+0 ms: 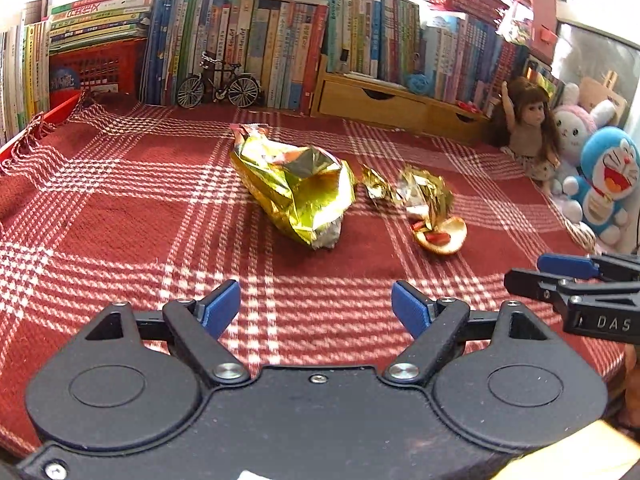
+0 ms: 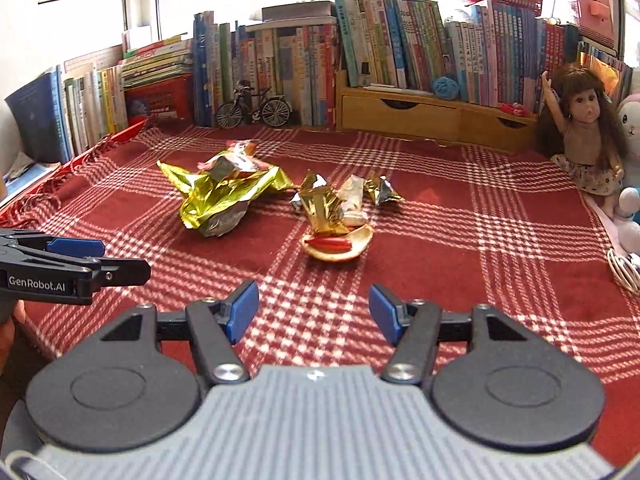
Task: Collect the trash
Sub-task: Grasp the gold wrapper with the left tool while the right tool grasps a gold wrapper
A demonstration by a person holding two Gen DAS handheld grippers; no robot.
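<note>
Cloth: we find a red plaid tablecloth (image 1: 120, 216) over the table.
Large wrapper: gold foil bag (image 1: 294, 190), mid-table.
Small trash: crumpled foil wrappers (image 2: 326, 204) and peel (image 2: 340, 246), just beside it.
Left gripper (image 1: 316, 306): fingers wide, empty.
Right gripper (image 2: 314, 312): fingers wide, empty.

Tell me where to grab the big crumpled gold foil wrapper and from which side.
Pinch the raised crumpled ridge of the gold foil wrapper from above, fingers straddling its narrow width. It lies long and low on the cloth, so a side approach would probably just push it.
</note>
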